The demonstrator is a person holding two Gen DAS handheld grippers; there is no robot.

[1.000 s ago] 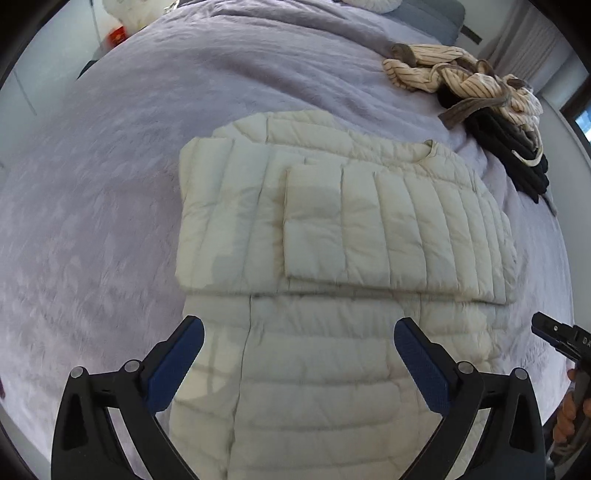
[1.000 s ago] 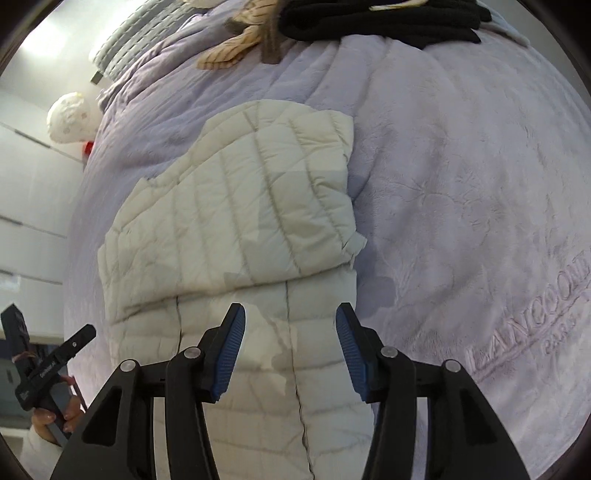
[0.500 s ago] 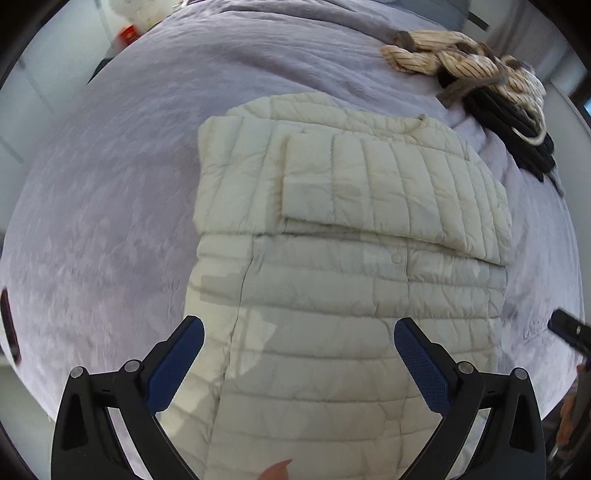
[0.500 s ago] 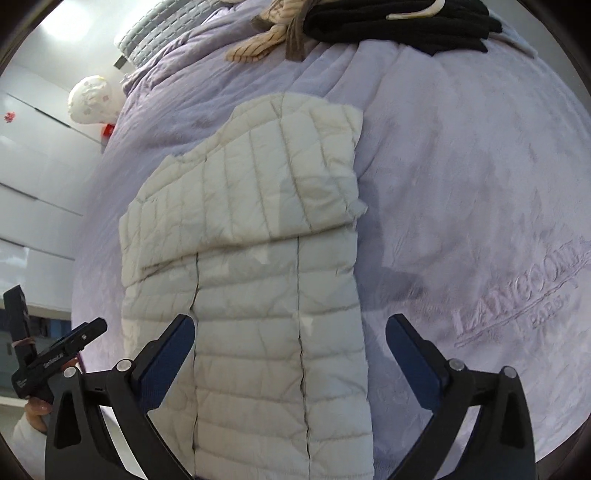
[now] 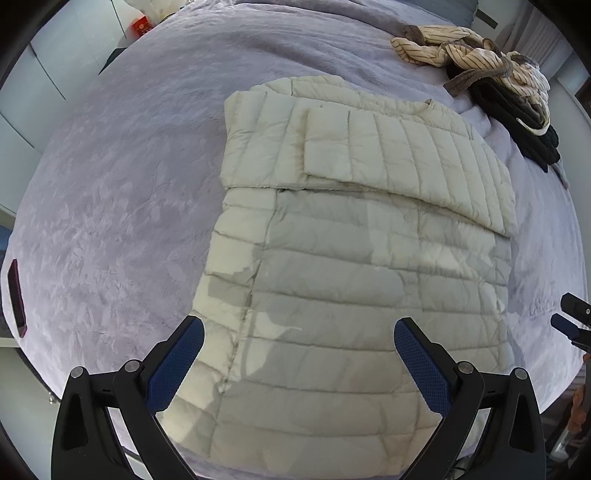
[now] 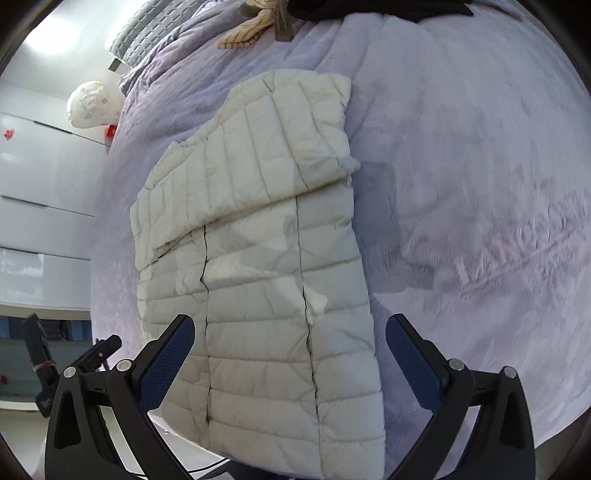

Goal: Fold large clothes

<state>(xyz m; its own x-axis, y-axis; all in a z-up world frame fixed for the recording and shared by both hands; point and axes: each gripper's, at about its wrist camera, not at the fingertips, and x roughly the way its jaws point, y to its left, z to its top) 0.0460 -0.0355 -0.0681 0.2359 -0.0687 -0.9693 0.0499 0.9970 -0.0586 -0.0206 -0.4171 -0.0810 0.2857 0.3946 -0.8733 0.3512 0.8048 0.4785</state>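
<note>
A: How far does the cream quilted down jacket (image 5: 354, 280) reach?
B: Its hem runs off the bottom edge behind the black gripper arms.

A: The embossed lettering on the lilac plush bedspread (image 6: 524, 236)?
B: Blurred, unreadable.

A: The black garment (image 6: 376, 7)?
B: Cut off at the top edge.

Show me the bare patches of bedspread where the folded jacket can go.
Open bedspread lies left of the quilted jacket, bordered by the dark phone at its edge. More lies right of the jacket, across the embossed lettering. The far right corner is crowded by the striped garment and black clothes.
</note>
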